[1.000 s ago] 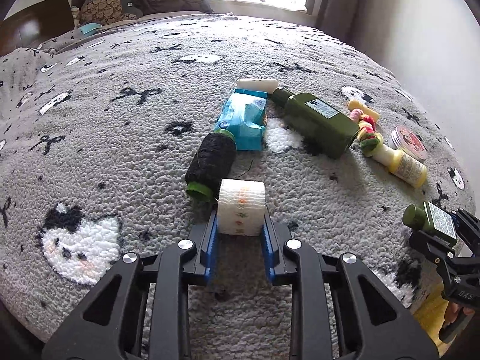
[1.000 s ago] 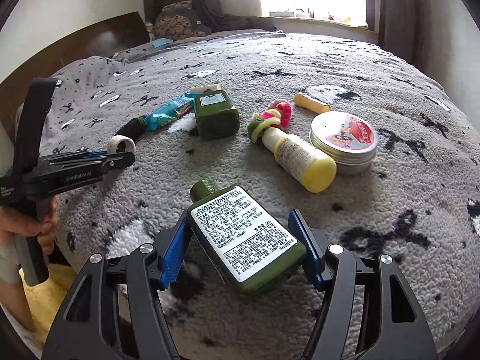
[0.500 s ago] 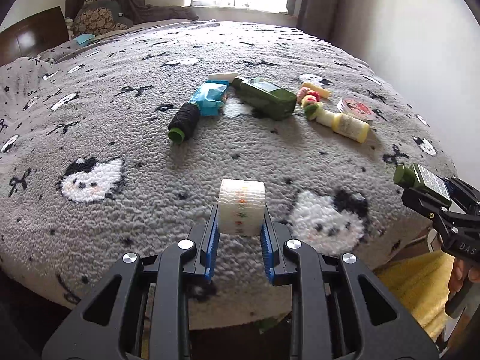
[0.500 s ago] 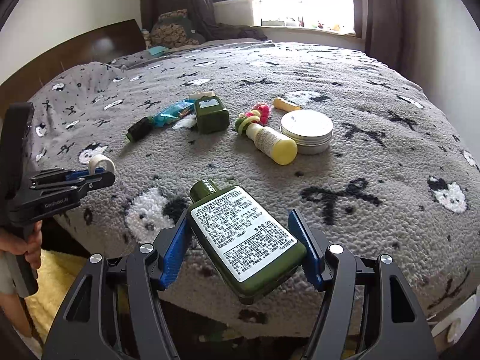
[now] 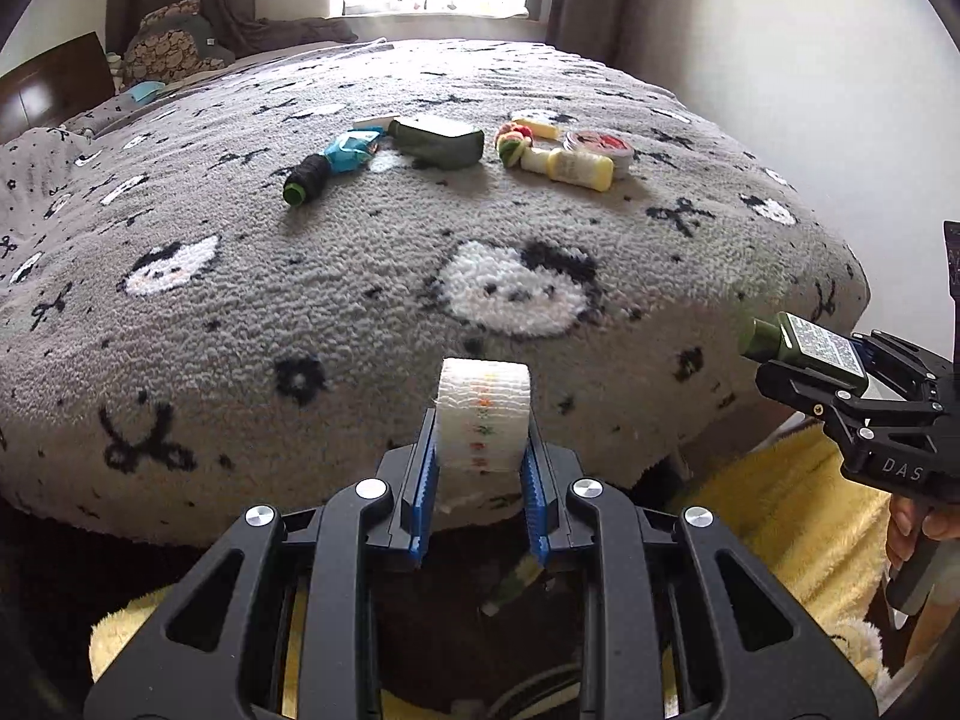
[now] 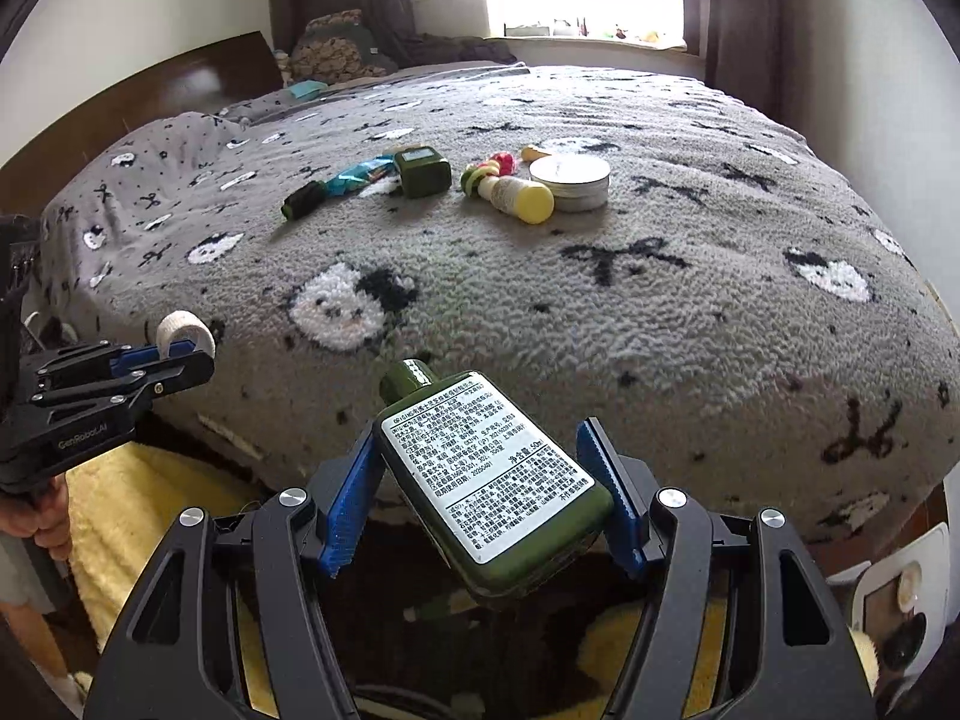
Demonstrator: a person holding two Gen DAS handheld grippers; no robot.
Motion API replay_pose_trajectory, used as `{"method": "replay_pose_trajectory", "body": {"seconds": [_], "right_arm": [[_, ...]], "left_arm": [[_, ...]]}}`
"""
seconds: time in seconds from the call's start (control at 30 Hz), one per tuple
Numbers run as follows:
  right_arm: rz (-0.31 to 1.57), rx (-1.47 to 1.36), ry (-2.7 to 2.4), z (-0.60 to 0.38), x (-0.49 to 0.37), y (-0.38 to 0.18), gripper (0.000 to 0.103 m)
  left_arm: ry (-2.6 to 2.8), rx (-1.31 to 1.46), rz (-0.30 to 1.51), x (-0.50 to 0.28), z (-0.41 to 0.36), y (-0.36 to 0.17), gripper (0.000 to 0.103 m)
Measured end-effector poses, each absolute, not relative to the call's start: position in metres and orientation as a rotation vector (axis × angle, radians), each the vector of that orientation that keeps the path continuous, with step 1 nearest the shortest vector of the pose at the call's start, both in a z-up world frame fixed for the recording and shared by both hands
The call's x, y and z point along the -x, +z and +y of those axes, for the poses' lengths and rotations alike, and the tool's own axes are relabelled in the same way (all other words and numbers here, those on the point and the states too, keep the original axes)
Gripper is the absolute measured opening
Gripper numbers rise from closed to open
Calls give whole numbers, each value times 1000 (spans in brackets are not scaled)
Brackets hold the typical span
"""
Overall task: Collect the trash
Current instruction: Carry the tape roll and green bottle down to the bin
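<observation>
My left gripper (image 5: 480, 468) is shut on a white bandage roll (image 5: 483, 414) and holds it in the air off the foot of the bed; the roll also shows in the right wrist view (image 6: 183, 327). My right gripper (image 6: 480, 480) is shut on a small green bottle (image 6: 489, 474) with a white printed label, also held off the bed's edge; the bottle shows in the left wrist view (image 5: 804, 348). On the grey cat-print blanket (image 5: 360, 300) lie a black thread spool (image 5: 303, 177), a blue packet (image 5: 351, 150), a larger green bottle (image 5: 441, 141), a yellow tube (image 5: 576, 168) and a round tin (image 5: 600, 144).
A colourful hair tie (image 5: 513, 141) lies by the yellow tube. A yellow fluffy rug (image 5: 798, 516) covers the floor below both grippers. A dark headboard (image 6: 150, 102) and pillows stand at the far left, a window at the back. A white device (image 6: 894, 606) sits on the floor at the right.
Both grippers have pulled back from the bed, carrying the bandage roll and the small green bottle past the blanket's edge. The remaining items now look farther away.
</observation>
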State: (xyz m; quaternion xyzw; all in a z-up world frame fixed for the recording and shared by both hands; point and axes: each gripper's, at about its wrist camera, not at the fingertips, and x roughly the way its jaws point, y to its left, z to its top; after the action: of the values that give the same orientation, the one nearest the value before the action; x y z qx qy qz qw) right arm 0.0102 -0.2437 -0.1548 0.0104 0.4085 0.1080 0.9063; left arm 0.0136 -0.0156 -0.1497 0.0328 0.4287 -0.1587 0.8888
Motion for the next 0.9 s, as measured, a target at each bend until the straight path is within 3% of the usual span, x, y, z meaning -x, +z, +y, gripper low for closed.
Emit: {"method": "replay_pose_trajectory", "body": {"seconds": [0.9], "right_arm": [[1250, -90, 245, -223, -13, -283, 66]], "left_arm": [[-484, -119, 1353, 10, -55, -313, 23]]}}
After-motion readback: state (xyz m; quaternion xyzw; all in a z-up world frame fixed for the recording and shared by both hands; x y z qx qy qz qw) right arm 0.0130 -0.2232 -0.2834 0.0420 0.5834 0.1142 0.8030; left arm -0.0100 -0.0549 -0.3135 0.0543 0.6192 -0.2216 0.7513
